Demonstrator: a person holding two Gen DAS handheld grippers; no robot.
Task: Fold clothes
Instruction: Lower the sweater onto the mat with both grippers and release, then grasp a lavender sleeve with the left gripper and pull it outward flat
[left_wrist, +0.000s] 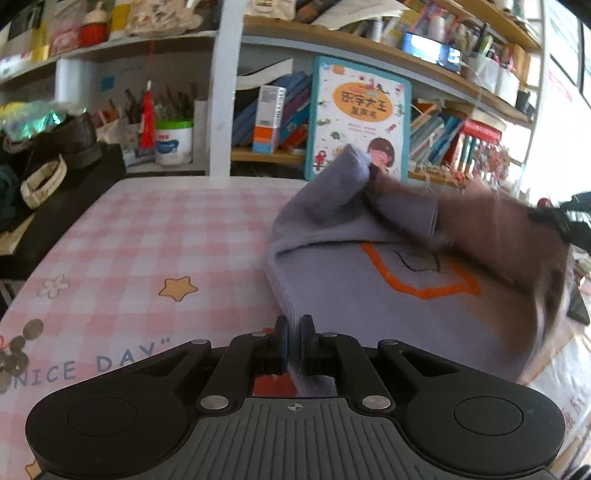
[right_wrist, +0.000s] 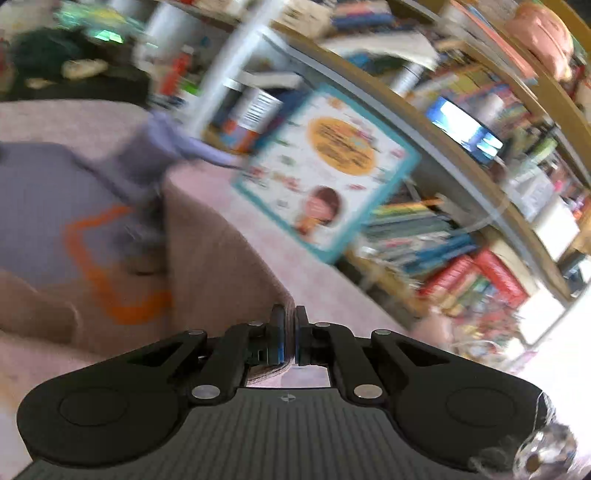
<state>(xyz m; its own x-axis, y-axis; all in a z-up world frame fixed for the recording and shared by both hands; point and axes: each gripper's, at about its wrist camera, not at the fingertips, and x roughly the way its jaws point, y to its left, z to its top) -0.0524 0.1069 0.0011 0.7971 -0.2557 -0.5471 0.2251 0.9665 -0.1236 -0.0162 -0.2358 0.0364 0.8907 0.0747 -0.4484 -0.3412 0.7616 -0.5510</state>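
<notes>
Fabric is pinched in both grippers: the left gripper (left_wrist: 293, 332) has its blue pads closed tight on the ribbed hem of the grey sweatshirt (left_wrist: 369, 273), and the right gripper (right_wrist: 290, 325) is likewise clamped on a brownish-pink layer of cloth (right_wrist: 221, 266), probably the same garment's inside or a second colour panel (the blur in that view leaves it uncertain). The sweatshirt lies partly on the pink checked tablecloth (left_wrist: 147, 236), its orange-outlined print facing up, with one sleeve or corner lifted into the air toward the shelves. The step in hand looks like carrying one side over the body of the garment. To do it well, both hands should travel together at matching height so the edge stays taut, and the lifted part should land square on the flat part before either grip is let go; a quick sweep risks dragging the lower layer across the cloth. Counted: one garment in view, two grippers, one large picture book (left_wrist: 360, 118) propped upright on the shelf behind.
</notes>
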